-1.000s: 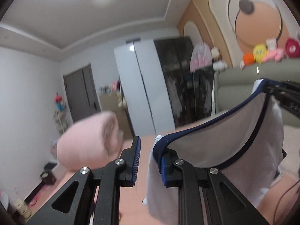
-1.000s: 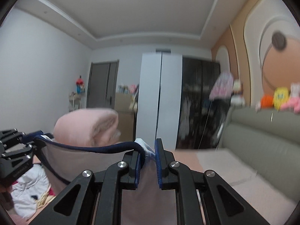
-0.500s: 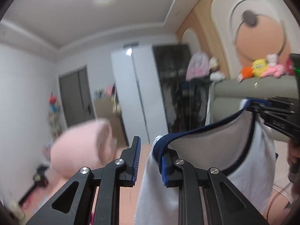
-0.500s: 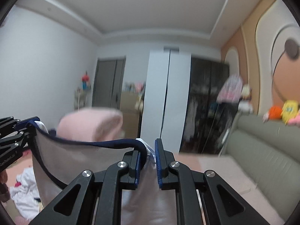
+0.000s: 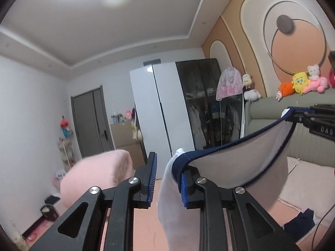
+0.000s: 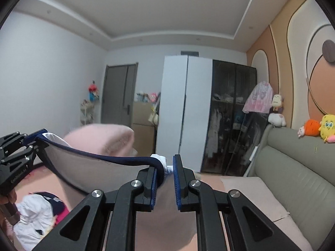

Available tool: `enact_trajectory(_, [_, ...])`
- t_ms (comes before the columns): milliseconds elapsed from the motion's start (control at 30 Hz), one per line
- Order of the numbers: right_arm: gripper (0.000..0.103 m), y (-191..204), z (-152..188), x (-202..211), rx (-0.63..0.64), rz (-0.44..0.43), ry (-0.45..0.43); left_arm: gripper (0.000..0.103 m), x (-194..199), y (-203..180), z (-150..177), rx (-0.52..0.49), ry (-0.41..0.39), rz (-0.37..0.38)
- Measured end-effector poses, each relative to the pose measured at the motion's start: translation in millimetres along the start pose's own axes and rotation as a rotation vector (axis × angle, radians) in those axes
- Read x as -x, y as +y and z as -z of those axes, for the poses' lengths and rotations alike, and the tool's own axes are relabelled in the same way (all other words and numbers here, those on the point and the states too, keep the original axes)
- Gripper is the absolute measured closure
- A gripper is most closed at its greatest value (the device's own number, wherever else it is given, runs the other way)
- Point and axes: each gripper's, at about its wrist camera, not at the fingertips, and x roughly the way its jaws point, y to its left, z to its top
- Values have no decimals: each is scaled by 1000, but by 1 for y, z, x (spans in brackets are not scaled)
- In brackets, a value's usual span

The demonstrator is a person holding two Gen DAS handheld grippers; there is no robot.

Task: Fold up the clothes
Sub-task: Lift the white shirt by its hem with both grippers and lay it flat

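Observation:
I hold a white garment with navy blue trim [image 5: 240, 167] stretched in the air between both grippers. In the left wrist view my left gripper [image 5: 167, 179] has its jaws apart, with the garment's corner hooked over the right finger. The right gripper [image 5: 314, 121] shows at the far right on the other corner. In the right wrist view my right gripper [image 6: 164, 179] has its jaws slightly apart with the white garment [image 6: 94, 171] bunched between them. The left gripper [image 6: 18, 150] shows at the far left.
A rolled pink blanket [image 6: 104, 140] lies behind the garment on the pink bed surface [image 5: 303, 188]. A pile of white, navy and pink clothes [image 6: 37, 215] lies lower left. A grey-green padded headboard [image 6: 297, 167] with plush toys [image 5: 299, 83] runs along the right. Wardrobes [image 6: 209, 113] stand behind.
Both grippers have lifted and tilted slightly, so more ceiling shows. The garment stays stretched between them. The right gripper's jaws look slightly wider apart than before.

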Motion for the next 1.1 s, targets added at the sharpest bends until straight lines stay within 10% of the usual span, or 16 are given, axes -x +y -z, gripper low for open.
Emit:
enact_trajectory(200, [92, 12, 101, 39, -111, -85, 114, 85, 28, -9, 118, 72, 246, 85])
enact_trajectory(433, [92, 50, 358, 36, -298, -81, 524, 87, 20, -73, 359, 132, 873, 213])
enact_trajectory(567, [92, 49, 459, 31, -399, -114, 851, 87, 36, -112, 436, 94, 1201, 395])
enact_trajectory(667, [92, 42, 492, 44, -417, -158, 983, 86, 54, -121, 458, 44, 1255, 399])
enact_trajectory(867, [90, 9, 490, 63, -533, -148, 928, 84, 51, -75, 446, 380, 1168, 366])
enact_trajectory(1000, [89, -24, 488, 43, -674, -24, 894, 49, 30, -45, 441, 551, 1108, 319])
enact_trajectory(1100, [89, -24, 493, 26, -673, -23, 897, 48, 5, -37, 436, 575, 1062, 268])
